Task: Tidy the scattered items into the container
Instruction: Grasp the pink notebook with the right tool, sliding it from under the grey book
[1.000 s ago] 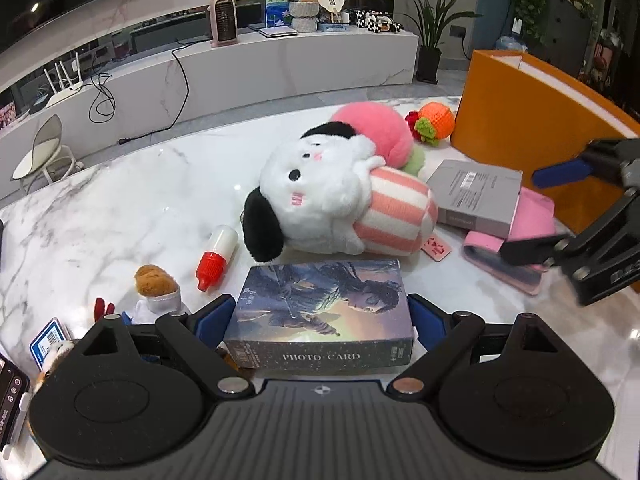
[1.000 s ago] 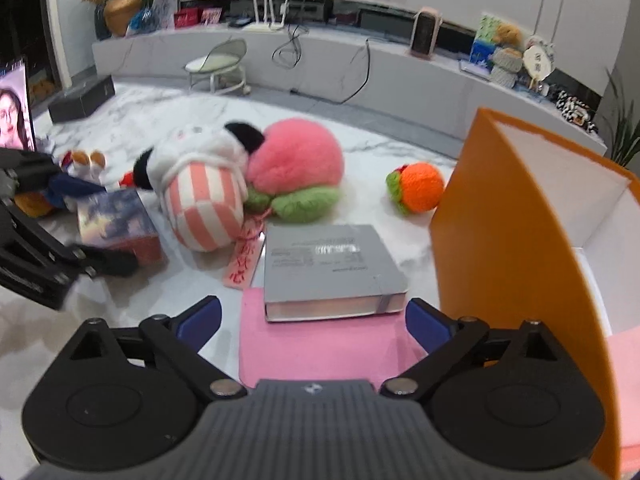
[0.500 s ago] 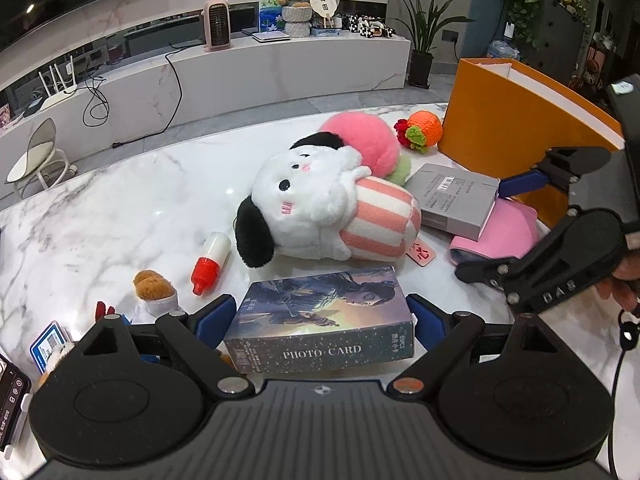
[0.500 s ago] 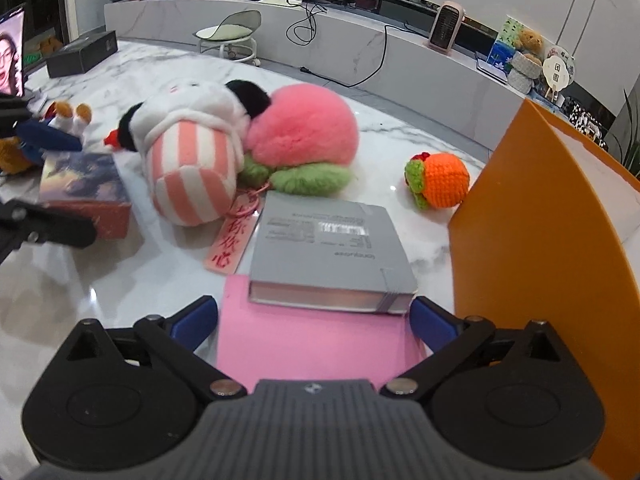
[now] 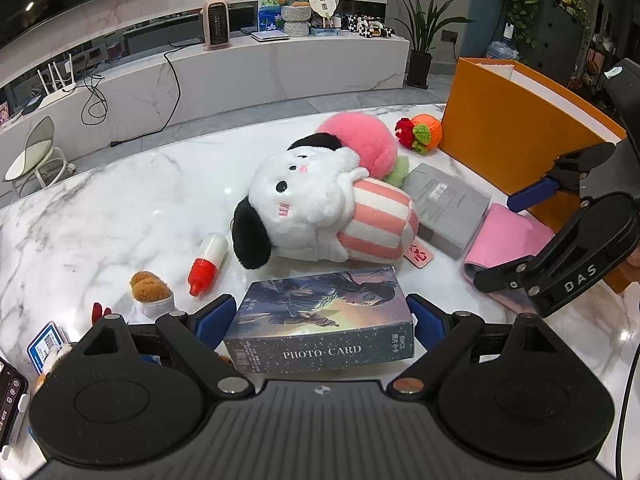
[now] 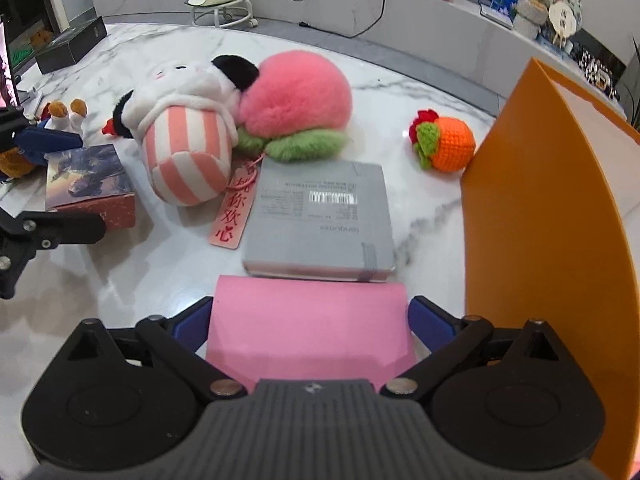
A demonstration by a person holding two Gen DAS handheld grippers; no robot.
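White marble table, low marble media shelf behind it, orange container at the table's right edge.

Left wrist view: your left hand-held gripper has a blue finger pad on each side of the photo card box; pads look to be touching its short ends, so it reads as closed on the box. Beyond the box lies the white plush dog on its side, pink peach plush behind it. Red-capped bottle lies left of the dog. Your right hand-held gripper straddles the pink wallet, beside the grey notebook.

Right wrist view: wallet sits between the blue pads, each pad against an edge; it reads as gripped. Notebook touches the wallet's far edge. Crochet orange lies just beside the container wall. Nothing of the scattered items is seen inside the container from here.
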